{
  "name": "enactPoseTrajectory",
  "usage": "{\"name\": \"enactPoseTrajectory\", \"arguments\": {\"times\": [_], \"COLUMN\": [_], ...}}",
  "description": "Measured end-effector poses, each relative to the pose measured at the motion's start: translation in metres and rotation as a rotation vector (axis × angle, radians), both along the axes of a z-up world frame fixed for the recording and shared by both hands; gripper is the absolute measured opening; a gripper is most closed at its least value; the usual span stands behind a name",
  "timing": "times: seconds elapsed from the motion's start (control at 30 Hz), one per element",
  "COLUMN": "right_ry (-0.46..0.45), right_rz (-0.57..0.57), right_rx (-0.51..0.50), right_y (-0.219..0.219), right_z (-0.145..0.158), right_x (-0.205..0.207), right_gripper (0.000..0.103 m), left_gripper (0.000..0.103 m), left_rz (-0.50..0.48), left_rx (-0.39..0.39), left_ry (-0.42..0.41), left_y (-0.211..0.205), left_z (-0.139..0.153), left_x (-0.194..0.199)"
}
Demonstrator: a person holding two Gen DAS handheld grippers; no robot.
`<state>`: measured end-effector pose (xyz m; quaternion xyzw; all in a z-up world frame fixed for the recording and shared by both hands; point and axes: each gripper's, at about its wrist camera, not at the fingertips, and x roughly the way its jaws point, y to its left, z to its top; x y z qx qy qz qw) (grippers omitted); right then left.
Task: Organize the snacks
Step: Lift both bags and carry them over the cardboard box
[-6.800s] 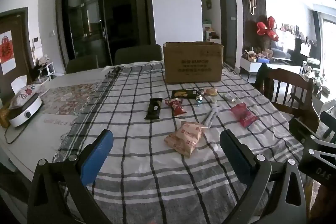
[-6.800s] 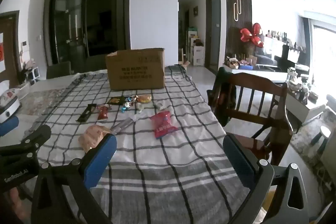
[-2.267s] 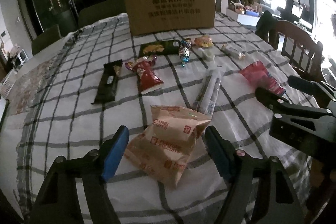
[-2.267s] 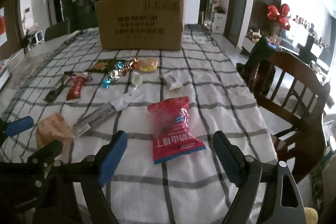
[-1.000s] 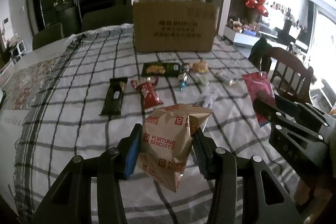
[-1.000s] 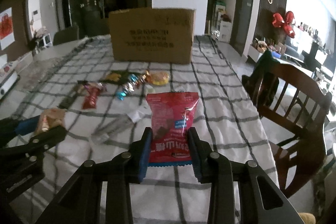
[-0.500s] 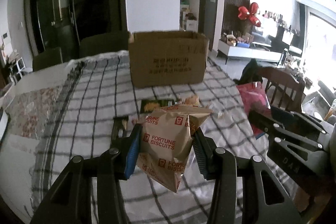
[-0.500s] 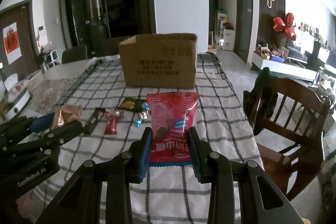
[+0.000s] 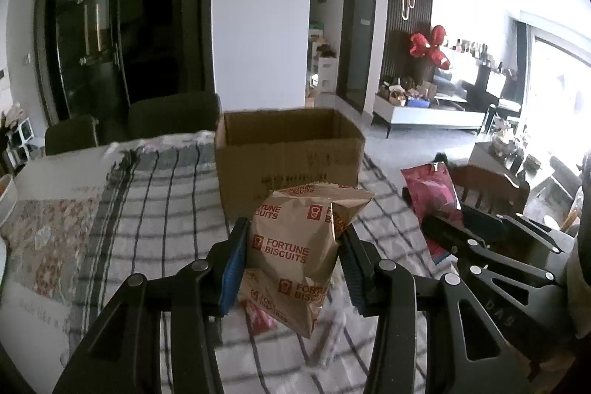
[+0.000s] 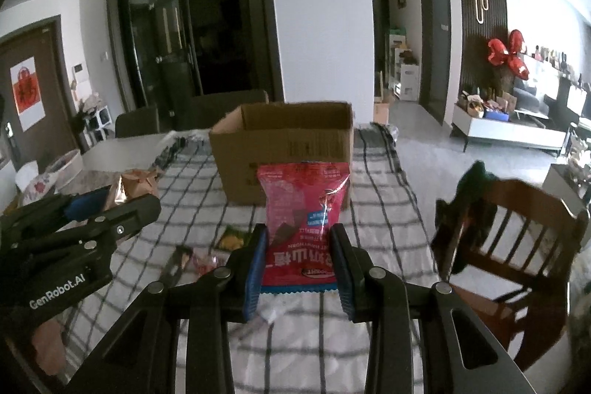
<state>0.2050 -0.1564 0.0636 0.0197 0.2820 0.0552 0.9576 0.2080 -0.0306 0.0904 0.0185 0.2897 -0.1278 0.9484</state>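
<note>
the left gripper (image 9: 293,266) pinches a crinkly tan fortune biscuits bag (image 9: 301,246) and the right gripper (image 10: 297,264) clamps a glossy red snack pouch (image 10: 303,228), both lifted above the checked cloth (image 10: 376,205), probably bound for the open cardboard box (image 10: 282,150) on the far side.

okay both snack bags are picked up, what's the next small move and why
Probably carry both forward over the open cardboard box. The left hand-held gripper clamps the Fortune Biscuits bag, the right hand-held gripper the red snack bag, both short of the box.
</note>
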Motion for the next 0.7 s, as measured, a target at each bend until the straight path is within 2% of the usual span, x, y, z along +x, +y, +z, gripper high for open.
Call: {"name": "enactPoseTrajectory", "arguments": {"times": [0.13,0.43,0.7], "right_ry": [-0.021,-0.053,-0.029], "right_rz": [0.008,0.031,0.033], "right_rx": [-0.001,-0.006,-0.011], "right_y": [0.001,0.006,0.004], "right_z": [0.013,0.042,0.045], "right_x": [0.021,0.082,0.141], "right_gripper": [0.035,0.035,0.035], "left_gripper": [0.046,0.046,0.046], "left_rz": [-0.002,0.003,0.011], "left_rx": [0.008,0.028,0.061], "left_ry": [-0.019,0.004,0.033], "left_y": [0.000,-0.002,-0.009], "left_z": [0.015,0.036,0.035], "left_x": [0.022,0.087,0.151]}}
